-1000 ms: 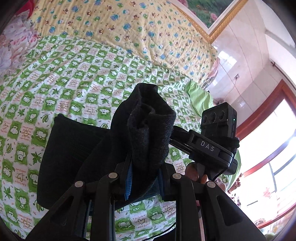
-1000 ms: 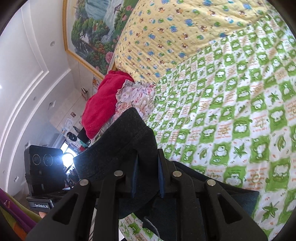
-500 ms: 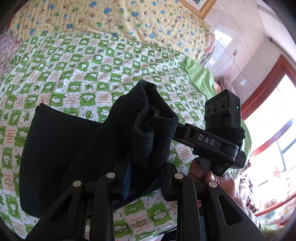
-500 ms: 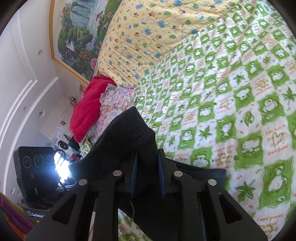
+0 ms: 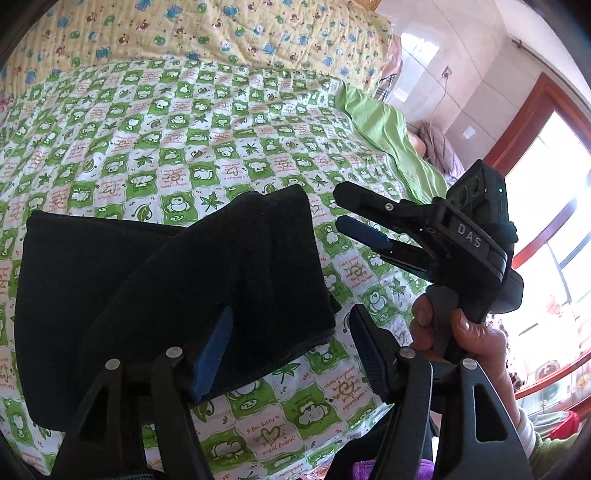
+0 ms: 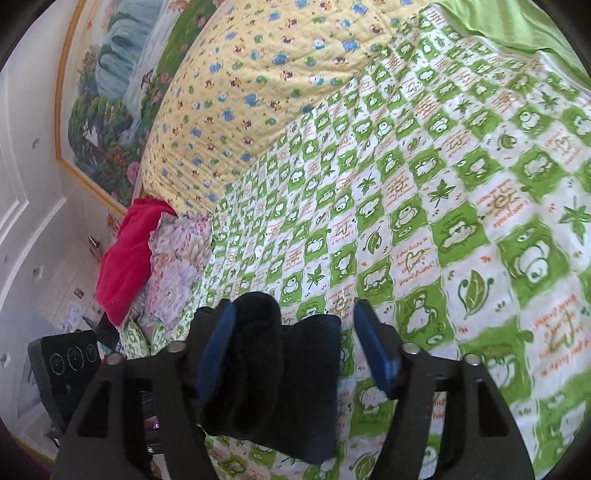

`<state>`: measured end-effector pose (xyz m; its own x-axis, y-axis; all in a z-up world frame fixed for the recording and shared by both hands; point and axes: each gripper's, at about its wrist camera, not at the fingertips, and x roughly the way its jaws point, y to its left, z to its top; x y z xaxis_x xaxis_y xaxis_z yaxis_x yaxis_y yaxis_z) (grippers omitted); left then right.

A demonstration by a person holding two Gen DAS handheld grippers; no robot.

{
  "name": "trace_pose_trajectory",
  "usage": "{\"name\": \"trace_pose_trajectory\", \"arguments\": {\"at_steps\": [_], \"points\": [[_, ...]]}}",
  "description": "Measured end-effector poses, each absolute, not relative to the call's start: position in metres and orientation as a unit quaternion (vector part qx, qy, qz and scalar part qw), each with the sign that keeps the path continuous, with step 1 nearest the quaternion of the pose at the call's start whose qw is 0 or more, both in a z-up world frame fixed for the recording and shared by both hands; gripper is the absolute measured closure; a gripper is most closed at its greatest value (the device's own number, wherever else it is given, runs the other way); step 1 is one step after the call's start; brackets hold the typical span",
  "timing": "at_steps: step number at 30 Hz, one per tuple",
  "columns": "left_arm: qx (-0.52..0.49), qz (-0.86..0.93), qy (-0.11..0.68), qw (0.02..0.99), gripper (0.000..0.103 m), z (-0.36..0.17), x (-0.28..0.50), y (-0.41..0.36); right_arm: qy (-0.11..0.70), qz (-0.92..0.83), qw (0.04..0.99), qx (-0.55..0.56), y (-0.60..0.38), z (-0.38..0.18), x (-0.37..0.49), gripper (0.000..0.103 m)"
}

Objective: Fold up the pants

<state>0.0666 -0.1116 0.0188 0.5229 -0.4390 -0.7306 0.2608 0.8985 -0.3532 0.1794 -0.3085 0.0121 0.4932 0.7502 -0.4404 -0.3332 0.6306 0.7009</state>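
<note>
The dark folded pants (image 5: 155, 280) lie on the green-and-white checked quilt (image 5: 184, 122). My left gripper (image 5: 291, 343) is open, its jaws wide apart around the pants' near right corner, the fabric draped against the left blue pad (image 5: 212, 354). My right gripper (image 5: 338, 210) shows in the left wrist view, open and just right of the pants' upper corner. In the right wrist view my right gripper (image 6: 295, 343) is open, with a bunched edge of the pants (image 6: 273, 369) lying between the pads.
A yellow patterned quilt (image 5: 221, 33) lies at the bed's head. A red cloth (image 6: 125, 254) and a floral cloth (image 6: 177, 258) sit at the bed's left edge. A green sheet (image 5: 391, 144) borders the right side, by a window.
Both grippers have opened and let go of the pants. The lifted fabric has dropped flat onto the folded stack. The right gripper has drawn back to the right.
</note>
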Motion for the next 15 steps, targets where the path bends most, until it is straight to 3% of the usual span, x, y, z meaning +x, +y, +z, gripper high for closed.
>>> {"name": "trace_pose_trajectory", "arguments": {"at_steps": [9, 15], "points": [[-0.120, -0.186, 0.424, 0.878, 0.030, 0.034, 0.054, -0.082, 0.377, 0.326, 0.828, 0.256, -0.293, 0.030, 0.160, 0.017], [-0.144, -0.156, 0.415, 0.885, 0.029, 0.039, 0.051, -0.052, 0.380, 0.312, 0.842, 0.222, -0.278, 0.036, 0.150, 0.015]]}}
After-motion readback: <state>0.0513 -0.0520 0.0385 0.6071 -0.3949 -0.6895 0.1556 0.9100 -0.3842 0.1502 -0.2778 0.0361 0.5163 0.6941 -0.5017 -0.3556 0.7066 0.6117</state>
